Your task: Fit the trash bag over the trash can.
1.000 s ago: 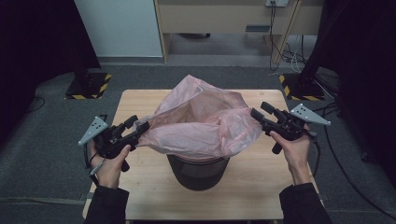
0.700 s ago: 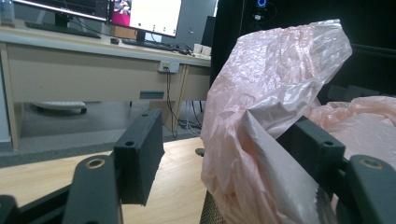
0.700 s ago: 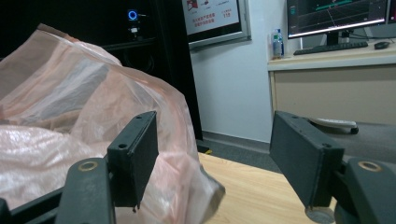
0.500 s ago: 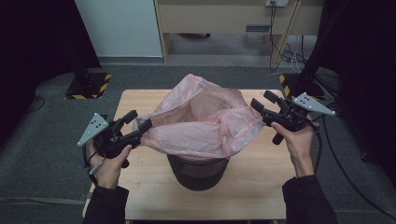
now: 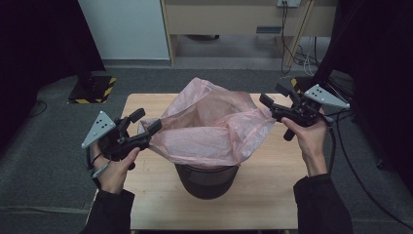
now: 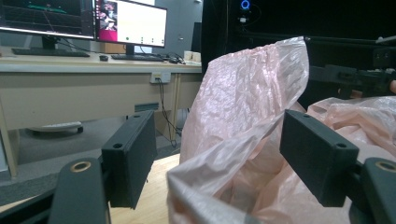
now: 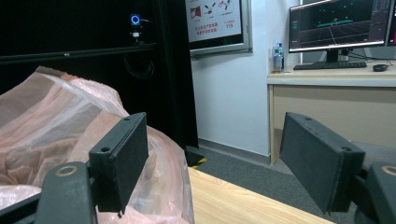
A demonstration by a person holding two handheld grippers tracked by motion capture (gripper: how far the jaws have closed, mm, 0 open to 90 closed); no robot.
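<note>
A thin pink plastic bag (image 5: 212,126) is draped over a dark round bin (image 5: 207,178) standing on the wooden table (image 5: 263,190). My left gripper (image 5: 147,120) is at the bag's left rim. Its jaws have just been opening, and in the left gripper view the left gripper (image 6: 217,140) stands open with the bag's (image 6: 243,93) crumpled edge loose between the jaws. My right gripper (image 5: 273,95) is at the bag's right rim, raised a little. Its jaws have also just been opening. The right gripper (image 7: 212,140) is open, and the bag (image 7: 46,116) lies against the outer side of one jaw.
The table's far edge faces a long desk (image 5: 234,19) and a white panel (image 5: 124,29). A stand base with yellow-black stripes (image 5: 92,90) sits on the floor at the left, and cables (image 5: 302,53) hang at the right. Dark curtains close both sides.
Both hands have risen a little, the right one more. Both pairs of jaws have widened, and the bag's rim now hangs looser at each side.
</note>
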